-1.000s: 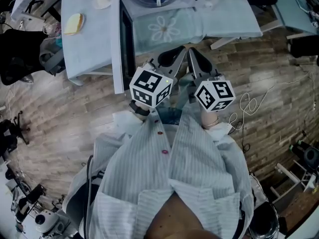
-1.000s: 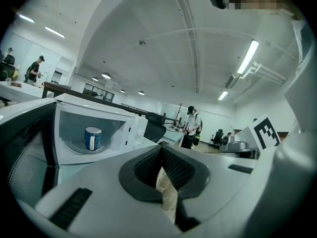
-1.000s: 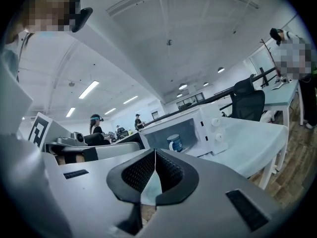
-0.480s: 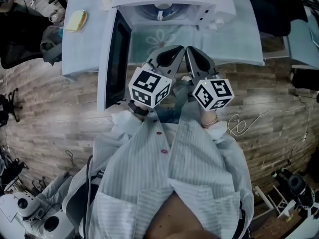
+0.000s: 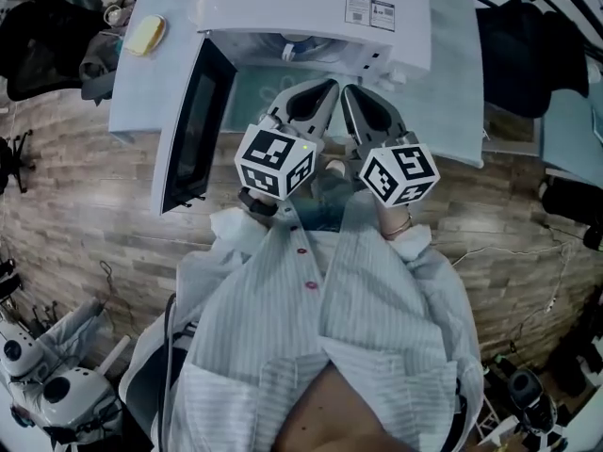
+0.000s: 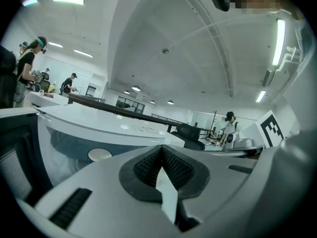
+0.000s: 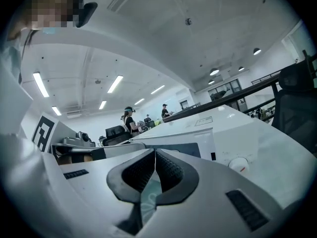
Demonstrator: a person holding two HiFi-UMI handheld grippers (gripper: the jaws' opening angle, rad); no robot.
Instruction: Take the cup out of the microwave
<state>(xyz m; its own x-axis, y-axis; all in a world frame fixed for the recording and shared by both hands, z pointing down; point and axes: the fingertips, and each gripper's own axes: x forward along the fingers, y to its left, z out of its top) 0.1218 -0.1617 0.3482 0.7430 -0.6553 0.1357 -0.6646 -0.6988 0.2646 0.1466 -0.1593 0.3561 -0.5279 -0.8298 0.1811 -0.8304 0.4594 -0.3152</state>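
The cup [image 5: 288, 51] sits inside the open microwave [image 5: 311, 8], straight ahead of the fingers and slightly to their left. This probably puts the left gripper [image 5: 330, 87] a touch nearer than the right gripper [image 5: 349, 92]. Both point forward side by side, just short of the opening. Their fingers are pressed together on nothing. The door [image 5: 193, 125] hangs open to the left.

The microwave [image 5: 311, 8] looks glossy white plastic, the floor [image 5: 85, 215] wood, the shirt [image 5: 358, 328] cloth
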